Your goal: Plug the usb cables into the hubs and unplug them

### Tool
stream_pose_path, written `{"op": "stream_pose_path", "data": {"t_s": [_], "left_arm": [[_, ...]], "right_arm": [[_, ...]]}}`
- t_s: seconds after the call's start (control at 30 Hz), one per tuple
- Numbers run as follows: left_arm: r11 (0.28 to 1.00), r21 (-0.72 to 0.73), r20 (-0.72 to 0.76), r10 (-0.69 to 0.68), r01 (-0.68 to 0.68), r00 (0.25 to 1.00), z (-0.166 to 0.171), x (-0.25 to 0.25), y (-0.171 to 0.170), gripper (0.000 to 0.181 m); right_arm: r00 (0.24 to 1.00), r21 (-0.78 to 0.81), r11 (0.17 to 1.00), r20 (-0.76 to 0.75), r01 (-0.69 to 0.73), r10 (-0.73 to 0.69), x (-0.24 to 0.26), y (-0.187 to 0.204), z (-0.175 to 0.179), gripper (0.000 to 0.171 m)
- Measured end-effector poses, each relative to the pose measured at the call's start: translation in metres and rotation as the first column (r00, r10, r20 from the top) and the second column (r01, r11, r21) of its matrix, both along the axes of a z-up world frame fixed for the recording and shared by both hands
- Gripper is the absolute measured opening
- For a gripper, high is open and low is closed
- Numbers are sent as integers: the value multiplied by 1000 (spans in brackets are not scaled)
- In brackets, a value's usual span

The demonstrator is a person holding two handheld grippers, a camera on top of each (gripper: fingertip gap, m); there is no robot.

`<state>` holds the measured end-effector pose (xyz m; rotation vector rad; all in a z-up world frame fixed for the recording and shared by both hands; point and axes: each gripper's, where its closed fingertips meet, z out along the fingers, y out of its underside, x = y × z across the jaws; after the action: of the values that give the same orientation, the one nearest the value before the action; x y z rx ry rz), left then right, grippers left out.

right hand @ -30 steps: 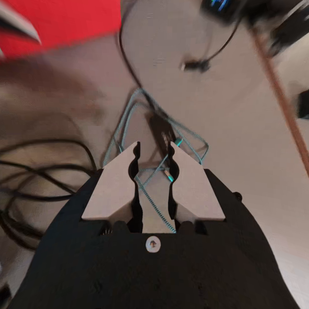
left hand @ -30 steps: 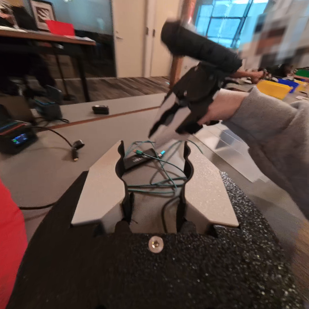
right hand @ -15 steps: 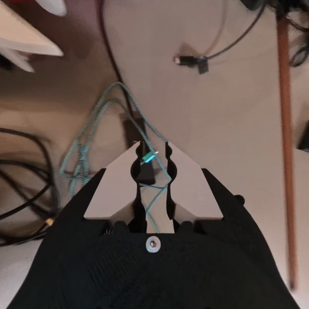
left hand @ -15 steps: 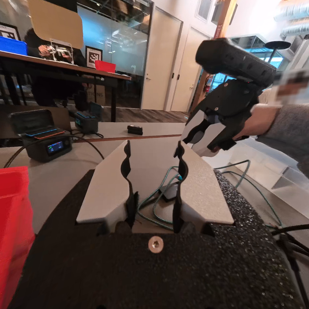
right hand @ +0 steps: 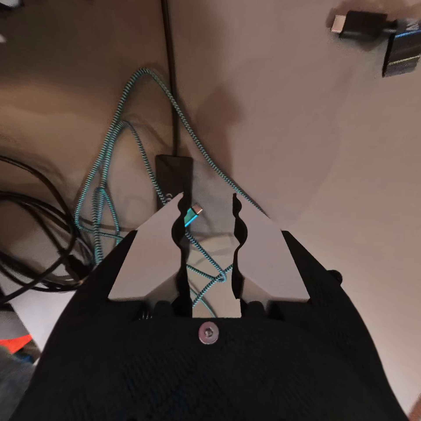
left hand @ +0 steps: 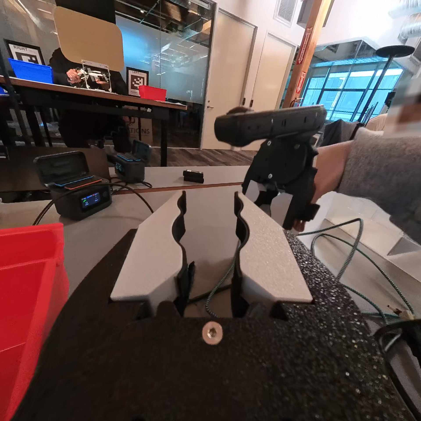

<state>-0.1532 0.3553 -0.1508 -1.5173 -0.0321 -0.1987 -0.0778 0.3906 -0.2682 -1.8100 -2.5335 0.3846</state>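
The right gripper (right hand: pixel 208 197) hangs over the table (right hand: pixel 319 159) and looks straight down, its jaws spread apart with nothing between them. Below it lies a small black hub (right hand: pixel 174 175) with a dark lead running away from its far end. A teal braided cable (right hand: pixel 145 127) loops loosely round the hub, and its teal plug (right hand: pixel 193 214) with a bare metal tip lies on the table just beside the hub's near end, apart from any socket. So this cable is unplugged at the moment.

The left gripper (left hand: pixel 209 198) is held higher and looks level across the room; its jaws are also apart and empty. A strand of the same braided cable passes beneath it on the table. The hub does not show in this view. In it the right gripper appears farther off, held in a hand (left hand: pixel 328 173) with a grey sleeve.

Whether the cable has yet been in the hub cannot be told from how things lie (a loose plug fits either the start or the end of a round). As a judgement, the work at hand is taking hold of the teal plug, and the right gripper is better placed for it, being nearly above it. Only one hub and one teal cable can be made out clearly; a red bin (left hand: pixel 29 284) stands at the left.
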Motion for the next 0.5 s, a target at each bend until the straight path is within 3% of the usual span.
{"op": "stream_pose_path", "data": {"t_s": [0.1, 0.3, 0.5], "left_arm": [[1000, -4, 1, -9, 9, 1000, -1, 2, 1, 39], [1000, -8, 14, -21, 21, 1000, -1, 3, 1, 38], [999, -17, 13, -31, 31, 999, -2, 5, 1, 37]], "right_arm": [[1000, -113, 993, 4, 31, -30, 0, -19, 8, 38], [999, 17, 1000, 31, 13, -14, 0, -28, -4, 34], [994, 77, 993, 63, 87, -92, -3, -29, -11, 44]]}}
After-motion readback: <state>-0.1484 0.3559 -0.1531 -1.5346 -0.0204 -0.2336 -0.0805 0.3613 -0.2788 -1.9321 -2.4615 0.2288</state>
